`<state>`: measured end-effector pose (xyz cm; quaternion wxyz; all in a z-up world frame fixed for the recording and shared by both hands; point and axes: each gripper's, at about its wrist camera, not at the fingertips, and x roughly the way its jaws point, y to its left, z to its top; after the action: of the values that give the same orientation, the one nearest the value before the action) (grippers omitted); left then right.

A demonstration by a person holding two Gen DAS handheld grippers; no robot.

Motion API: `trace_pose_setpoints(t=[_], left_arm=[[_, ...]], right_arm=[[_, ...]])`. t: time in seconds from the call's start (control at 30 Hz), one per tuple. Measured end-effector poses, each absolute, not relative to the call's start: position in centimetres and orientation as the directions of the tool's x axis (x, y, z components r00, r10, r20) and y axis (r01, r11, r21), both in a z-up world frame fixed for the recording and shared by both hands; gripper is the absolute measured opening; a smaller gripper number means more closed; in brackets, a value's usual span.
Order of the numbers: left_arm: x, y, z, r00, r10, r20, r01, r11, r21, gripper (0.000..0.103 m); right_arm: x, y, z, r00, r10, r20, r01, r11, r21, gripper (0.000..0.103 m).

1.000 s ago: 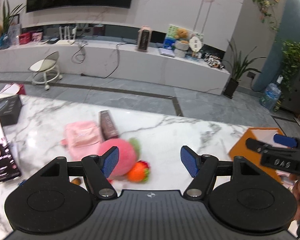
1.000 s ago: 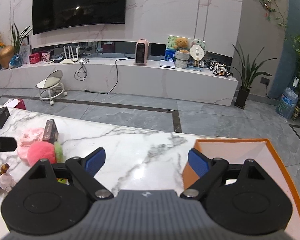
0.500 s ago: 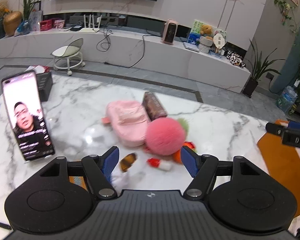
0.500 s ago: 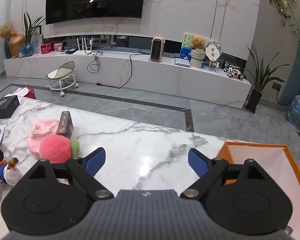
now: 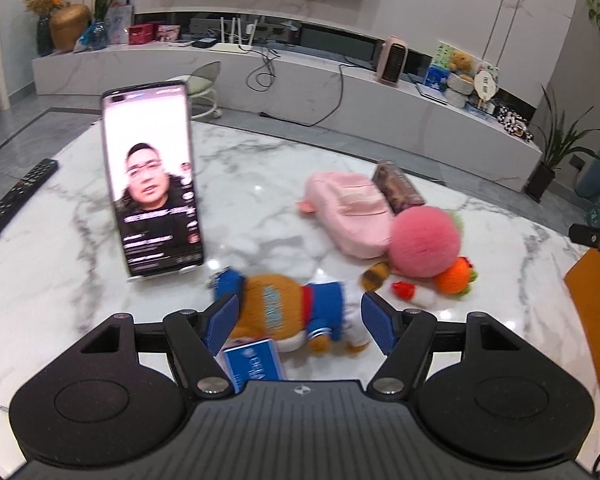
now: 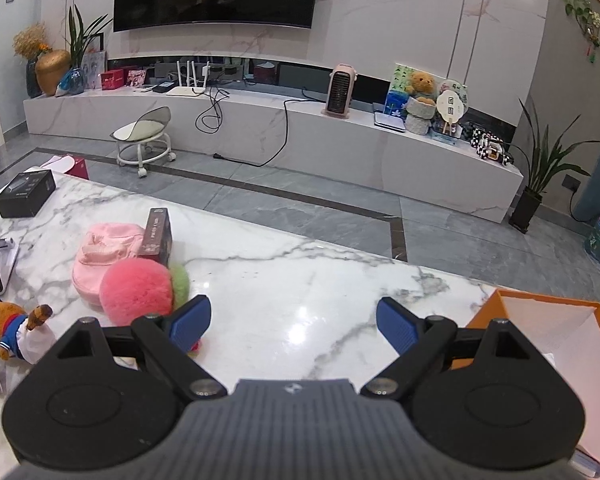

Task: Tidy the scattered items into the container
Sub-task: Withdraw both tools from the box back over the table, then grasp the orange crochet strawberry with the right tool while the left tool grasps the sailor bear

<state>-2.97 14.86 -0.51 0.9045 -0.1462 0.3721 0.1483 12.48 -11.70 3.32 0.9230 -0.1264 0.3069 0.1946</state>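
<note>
left gripper (image 5: 298, 320): jaws spread wide, hanging low over the marble table (image 5: 260, 168), with a plush bear in a blue jacket (image 5: 288, 312) lying on its side between the blue pads; whether a pad touches it cannot be told, the view there being blurred. a blue tag (image 5: 254, 364) lies at the bear's near end. right gripper (image 6: 294, 322): jaws likewise wide apart, holding nothing, over bare marble.

container: an orange box (image 6: 556, 344) sits at the table's right edge, just beside the right gripper's right finger; its visible pale interior shows no toys.

beyond the bear, a small red-and-white piece (image 5: 410, 292) and an orange plush (image 5: 456, 276) rest against a pink fluffy ball (image 5: 424, 240). behind the ball lie a pink pouch (image 5: 352, 208) and a dark carton (image 5: 398, 186), touching each other. a lit phone (image 5: 152, 180) stands upright on a stand to the left. a black box (image 6: 26, 194) sits at the far left corner.
</note>
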Motion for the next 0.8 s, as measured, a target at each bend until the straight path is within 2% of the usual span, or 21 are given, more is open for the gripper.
trace_pose_setpoints(t=[0.4,0.8], left_arm=[[-4.9,16.2,-2.9,0.640,0.217,-0.737,-0.403,0.912,-0.082,0.082],[-4.3,15.9,-4.6,0.626,0.192,-0.756,-0.394,0.914,-0.095,0.084]], right_arm=[[12.6,-9.9,2.4,0.716,0.293,-0.634,-0.476,0.869,-0.136,0.091],[12.4,-9.3,1.5,0.693,0.309,-0.652,-0.511,0.848,-0.141,0.091]])
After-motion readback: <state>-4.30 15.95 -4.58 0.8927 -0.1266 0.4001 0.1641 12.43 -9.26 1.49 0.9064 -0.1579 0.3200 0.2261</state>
